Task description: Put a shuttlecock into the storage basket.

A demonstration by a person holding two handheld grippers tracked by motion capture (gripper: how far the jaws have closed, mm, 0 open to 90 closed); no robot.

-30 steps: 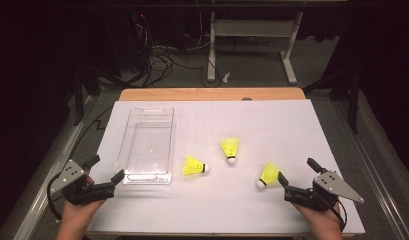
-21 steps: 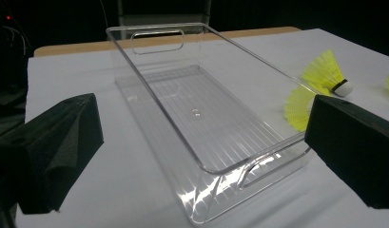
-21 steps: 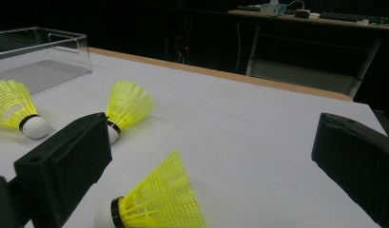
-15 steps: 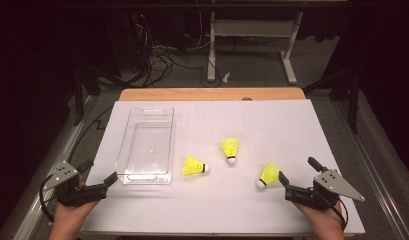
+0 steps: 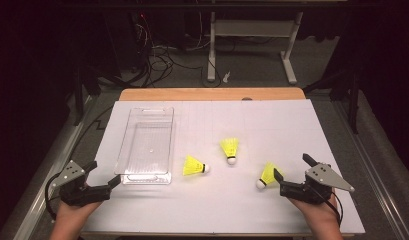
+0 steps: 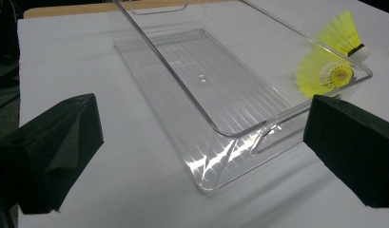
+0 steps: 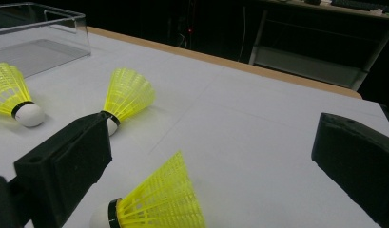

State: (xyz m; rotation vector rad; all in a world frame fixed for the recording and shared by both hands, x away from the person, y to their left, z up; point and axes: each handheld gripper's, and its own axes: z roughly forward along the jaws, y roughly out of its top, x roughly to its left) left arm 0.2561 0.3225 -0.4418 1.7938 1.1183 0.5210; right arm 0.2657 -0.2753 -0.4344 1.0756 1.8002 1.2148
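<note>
Three yellow plastic shuttlecocks on white worktop: nearest (image 5: 266, 175) just off right claw (image 5: 292, 172) at its 10 o'clock, middle one (image 5: 230, 149), left one (image 5: 194, 166) beside clear plastic tray (image 5: 145, 176). Both claws spread, holding nothing. Left claw (image 5: 103, 176) faces tray's near end. Right gripper view shows mesh skirt (image 7: 166, 199) close-up.

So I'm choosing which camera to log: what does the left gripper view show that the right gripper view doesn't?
Left gripper view alone: the near end of the clear tray with its handle slot, between the open jaws of the left hand-held gripper. Right gripper view alone: a third shuttlecock lying between the open jaws of the right hand-held gripper, and the table's wooden edge. Both: the tray, two yellow shuttlecocks, white table cover.
</note>
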